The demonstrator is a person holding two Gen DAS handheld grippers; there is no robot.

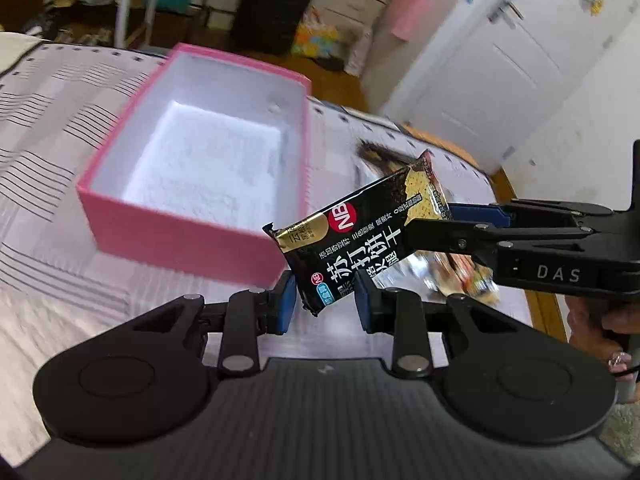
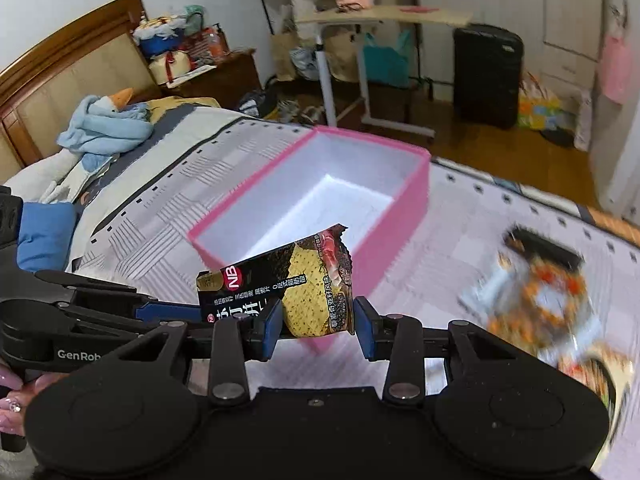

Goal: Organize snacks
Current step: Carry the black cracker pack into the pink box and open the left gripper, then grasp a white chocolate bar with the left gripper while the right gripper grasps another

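Observation:
A black cracker packet (image 1: 360, 236) with white lettering and a gold corner hangs in the air just in front of an open pink box (image 1: 188, 236). My left gripper (image 1: 325, 304) is shut on the packet's lower end, its blue pads pressing both sides. My right gripper (image 1: 436, 220) reaches in from the right and is shut on the other end. In the right wrist view the packet (image 2: 316, 300) sits between the right gripper's (image 2: 318, 330) pads, and the left gripper (image 2: 192, 312) comes in from the left. The pink box (image 2: 400, 220) has a bare white inside.
More snack packets (image 1: 460, 280) lie on the patterned bedspread (image 1: 60, 128) to the right of the box, blurred in the right wrist view (image 2: 540, 300). A blue towel and pillows (image 2: 100, 128) sit at the bed's head. A black suitcase (image 2: 486, 76) and a rolling table (image 2: 384, 16) stand on the floor beyond.

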